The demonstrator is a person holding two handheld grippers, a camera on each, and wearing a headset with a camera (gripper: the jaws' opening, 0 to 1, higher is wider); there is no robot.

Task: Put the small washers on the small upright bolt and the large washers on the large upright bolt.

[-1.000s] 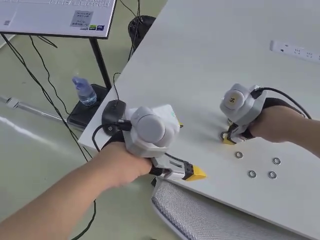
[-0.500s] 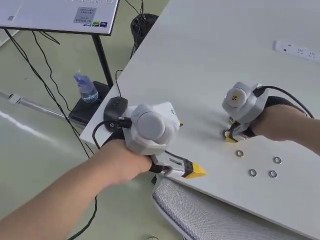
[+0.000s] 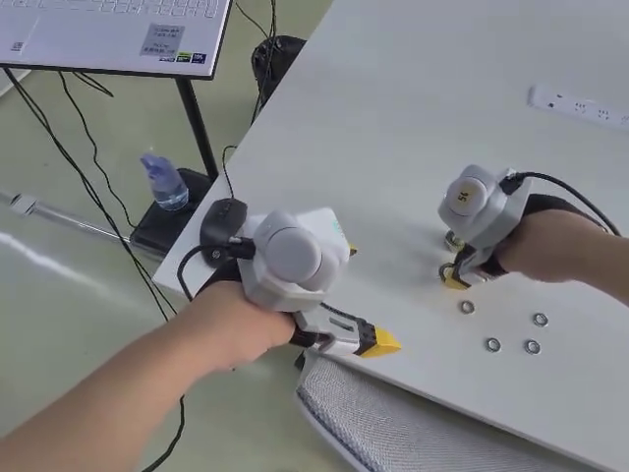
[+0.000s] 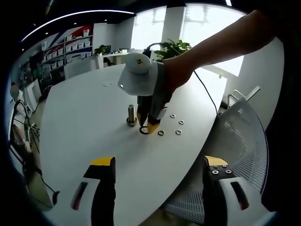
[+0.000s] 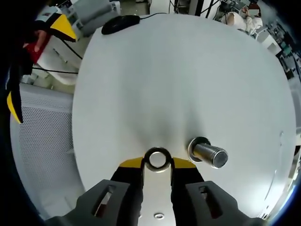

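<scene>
My right gripper [image 5: 157, 164] is shut on a large metal washer [image 5: 147, 160], held flat just above the white table [image 5: 155, 84]. Right beside it, to the right in the right gripper view, stands an upright steel bolt [image 5: 209, 155]. In the head view this gripper [image 3: 454, 278] sits just in front of the bolt [image 3: 452, 239], with several loose washers [image 3: 492, 344] nearer the table's front edge. My left gripper [image 4: 158, 162] is open with nothing between its jaws. It hovers at the table's near edge [image 3: 378, 342], well left of the bolt [image 4: 131, 114] and washers [image 4: 178, 132].
A black mouse [image 3: 224, 218] and a white box [image 3: 334, 224] lie at the table's left edge. A power strip [image 3: 580, 103] lies far right. A mesh chair [image 3: 393, 423] stands under the front edge. A laptop [image 3: 108, 29] sits on a stand to the left.
Very little differs. The right gripper stays shut on the washer close to the bolt, shifted only slightly. The left gripper holds its place at the table edge.
</scene>
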